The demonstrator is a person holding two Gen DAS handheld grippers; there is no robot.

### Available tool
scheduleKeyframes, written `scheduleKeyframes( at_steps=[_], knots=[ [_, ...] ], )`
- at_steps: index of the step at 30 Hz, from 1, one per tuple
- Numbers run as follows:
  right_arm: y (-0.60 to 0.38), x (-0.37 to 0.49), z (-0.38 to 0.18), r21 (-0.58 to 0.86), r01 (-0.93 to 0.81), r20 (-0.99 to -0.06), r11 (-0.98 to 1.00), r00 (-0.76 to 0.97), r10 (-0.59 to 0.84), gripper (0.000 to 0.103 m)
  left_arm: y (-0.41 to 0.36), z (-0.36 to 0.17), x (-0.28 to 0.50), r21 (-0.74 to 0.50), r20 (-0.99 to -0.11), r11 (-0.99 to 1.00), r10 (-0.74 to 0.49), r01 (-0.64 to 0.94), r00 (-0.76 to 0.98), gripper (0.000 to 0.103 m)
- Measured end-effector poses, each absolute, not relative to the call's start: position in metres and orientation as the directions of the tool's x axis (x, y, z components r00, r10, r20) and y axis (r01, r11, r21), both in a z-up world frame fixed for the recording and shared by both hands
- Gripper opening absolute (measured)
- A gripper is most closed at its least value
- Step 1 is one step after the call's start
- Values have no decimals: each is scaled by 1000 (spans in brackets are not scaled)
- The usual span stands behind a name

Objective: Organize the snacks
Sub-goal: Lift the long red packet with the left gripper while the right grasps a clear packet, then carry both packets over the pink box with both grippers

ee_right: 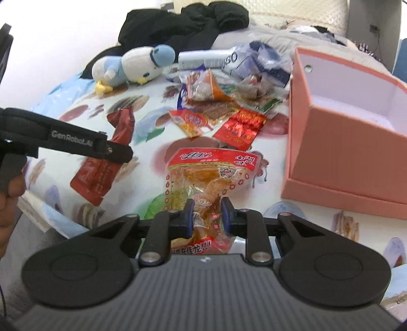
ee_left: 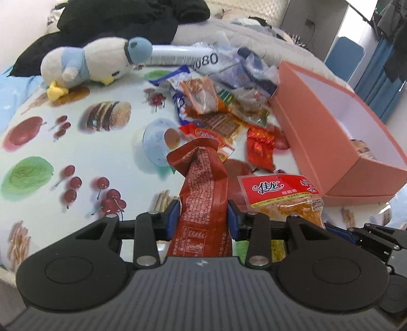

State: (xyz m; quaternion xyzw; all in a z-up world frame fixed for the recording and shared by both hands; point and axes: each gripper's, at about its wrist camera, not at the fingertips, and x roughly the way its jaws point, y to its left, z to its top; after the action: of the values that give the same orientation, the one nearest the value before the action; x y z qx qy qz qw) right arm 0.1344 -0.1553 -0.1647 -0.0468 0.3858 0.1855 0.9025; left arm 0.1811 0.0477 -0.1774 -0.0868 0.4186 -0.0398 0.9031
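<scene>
My left gripper (ee_left: 203, 216) is shut on a long dark-red snack packet (ee_left: 201, 178), which hangs lifted over the fruit-print cloth (ee_left: 76, 152). From the right wrist view, this packet (ee_right: 96, 173) dangles from the left gripper (ee_right: 122, 152) at the left. My right gripper (ee_right: 206, 216) is shut on a clear packet with a red header and orange contents (ee_right: 211, 173); the same packet (ee_left: 279, 193) shows beside the left one. A pile of loose snack packets (ee_left: 216, 107) (ee_right: 223, 107) lies further back. An open pink box (ee_left: 318, 137) (ee_right: 330, 152) stands to the right.
A white-and-blue plush bird (ee_left: 89, 66) (ee_right: 134, 66) lies at the back left, with a white canister (ee_left: 183, 54) lying on its side and black clothing (ee_left: 127, 20) behind it. Something lies in the box's near corner (ee_left: 361, 147). A hand (ee_right: 10, 193) holds the left gripper's handle.
</scene>
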Motion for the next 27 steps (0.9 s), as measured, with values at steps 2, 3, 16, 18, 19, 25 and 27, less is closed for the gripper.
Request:
scheduleKeyframes(
  at_steps=[2, 3, 16, 18, 19, 25, 27],
  knots=[
    [-157, 131, -158, 65, -367, -702, 928, 645, 304, 25, 46, -170, 177, -192, -741, 981, -146, 1, 655, 44],
    [-157, 129, -155, 69, -365, -695, 929, 650, 307, 25, 46, -166, 174, -191, -738, 982, -145, 2, 659, 44],
    [-187, 99, -106, 99, -295, -615, 950, 732, 291, 25, 22, -113, 145, -209, -678, 976, -191, 63, 710, 44],
    [-192, 96, -98, 107, -283, -601, 953, 745, 289, 25, 15, -106, 142, -207, -666, 975, -201, 80, 718, 44],
    [-195, 94, -95, 107, -279, -594, 954, 752, 287, 25, 13, -104, 141, -207, -662, 975, -204, 86, 721, 44],
    [-207, 81, -78, 104, -257, -562, 961, 782, 271, 25, -4, -89, 136, -223, -640, 966, -245, 129, 728, 44],
    [-214, 77, -74, 103, -244, -553, 964, 792, 259, 25, -11, -85, 134, -229, -635, 962, -265, 151, 726, 44]
  ],
)
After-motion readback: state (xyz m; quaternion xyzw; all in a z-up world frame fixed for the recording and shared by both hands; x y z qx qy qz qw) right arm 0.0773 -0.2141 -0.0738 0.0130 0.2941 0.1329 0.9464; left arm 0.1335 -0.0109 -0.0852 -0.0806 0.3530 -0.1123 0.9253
